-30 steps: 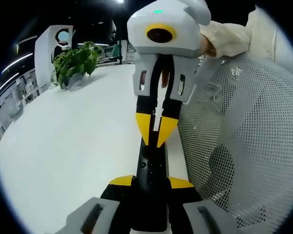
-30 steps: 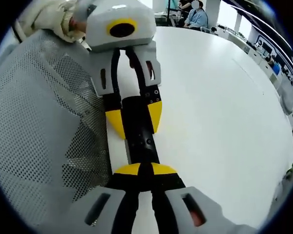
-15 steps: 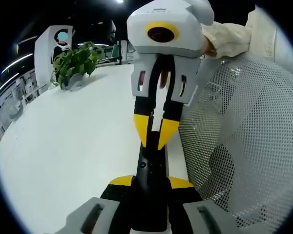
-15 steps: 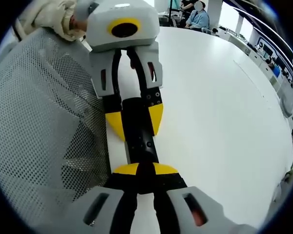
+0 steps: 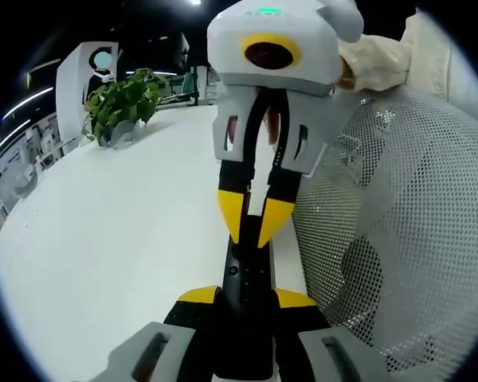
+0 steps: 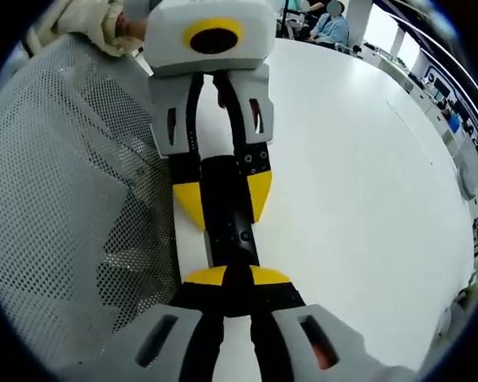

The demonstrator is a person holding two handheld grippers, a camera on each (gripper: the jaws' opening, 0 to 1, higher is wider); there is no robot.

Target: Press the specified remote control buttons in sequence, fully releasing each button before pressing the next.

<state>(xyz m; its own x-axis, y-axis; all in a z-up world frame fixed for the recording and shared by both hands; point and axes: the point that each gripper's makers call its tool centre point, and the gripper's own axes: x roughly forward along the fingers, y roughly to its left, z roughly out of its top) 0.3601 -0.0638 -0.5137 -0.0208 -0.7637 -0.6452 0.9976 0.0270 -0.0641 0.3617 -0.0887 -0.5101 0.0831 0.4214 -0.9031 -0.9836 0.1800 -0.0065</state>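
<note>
Black remote control (image 5: 247, 294) is clamped by left gripper (image 5: 245, 296) at 6 o'clock. Right gripper (image 5: 252, 231), tips together, sits on its 12 o'clock end. Lift fully off btn before next press; keep remote level w/ white table (image 5: 127, 239).

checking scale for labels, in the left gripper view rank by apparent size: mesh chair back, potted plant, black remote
1. mesh chair back, largest
2. black remote
3. potted plant, smallest, though it stands farther away, so its true size is unsure
</note>
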